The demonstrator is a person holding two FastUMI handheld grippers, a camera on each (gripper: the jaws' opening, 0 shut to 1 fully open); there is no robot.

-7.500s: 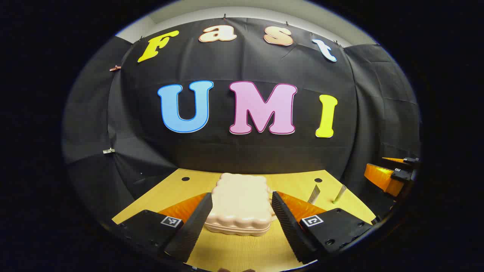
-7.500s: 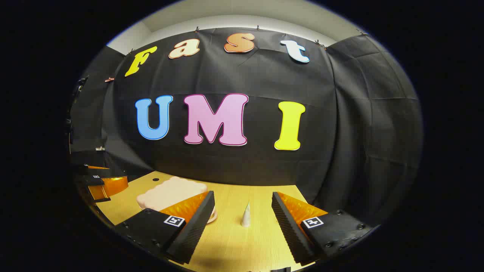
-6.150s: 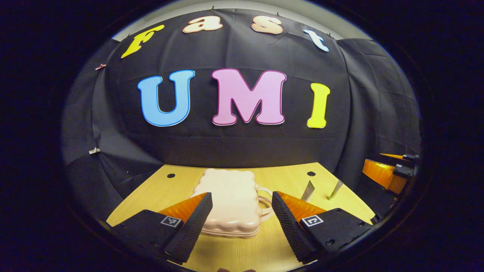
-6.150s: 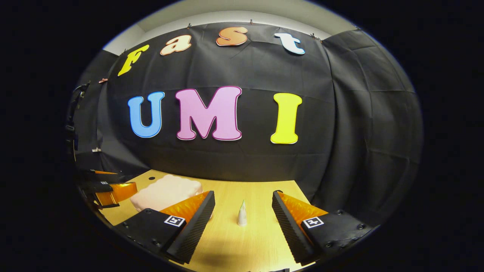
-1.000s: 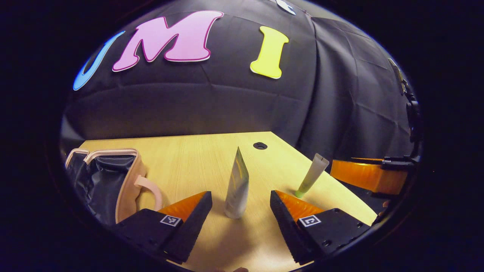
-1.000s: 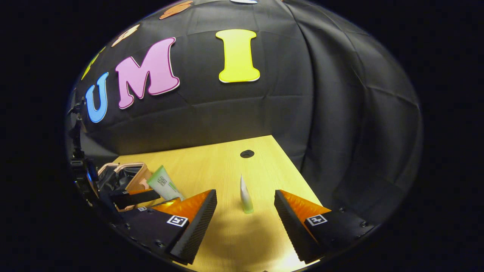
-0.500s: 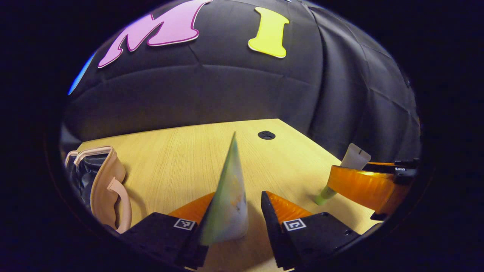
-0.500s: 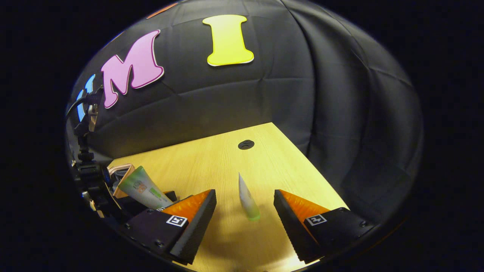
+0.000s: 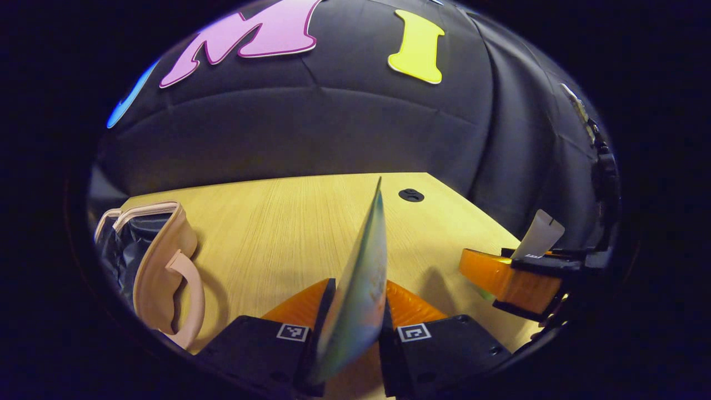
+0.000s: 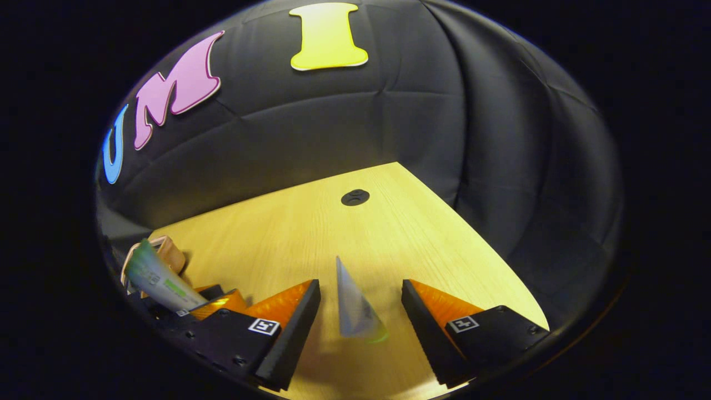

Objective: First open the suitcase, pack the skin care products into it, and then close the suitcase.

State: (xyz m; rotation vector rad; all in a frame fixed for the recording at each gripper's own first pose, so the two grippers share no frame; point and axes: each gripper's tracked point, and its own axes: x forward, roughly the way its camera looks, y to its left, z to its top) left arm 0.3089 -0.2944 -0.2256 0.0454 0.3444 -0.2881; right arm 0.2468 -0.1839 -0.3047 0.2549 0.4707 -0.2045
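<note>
Half a second back the left tool (image 9: pixel 354 328) was only partway round the bigger tube (image 9: pixel 360 289); now both its fingers are pressed flat on that tube's lower body, clamped tight, with the crimped end sticking up toward 12 o'clock. Can't tell from the blur whether the cap end is touching the counter (image 9: pixel 278 222) or not.

The right tool (image 10: pixel 360 322) has come in closer on the small tube with the green cap (image 10: pixel 354 308), which stands cap down between its two fingers, a bit blurred. That tool is spread wide, gaps on both sides, nothing touching the tube.

In the left gripper view you can also see the right tool at about 3 o'clock, orange finger side-on, with the white crimped end of the small tube poking up just behind it. In the right gripper view the left tool sits down at 8 o'clock with the bigger tube angled up out of it.

The pink suitcase (image 9: pixel 161 261) is over at 9 o'clock in the left gripper view, lying open with its dark lining showing and the handle facing the tubes, well apart from both. A round black hole in the counter (image 9: pixel 411 195) sits near the far edge, at about 1 o'clock.
</note>
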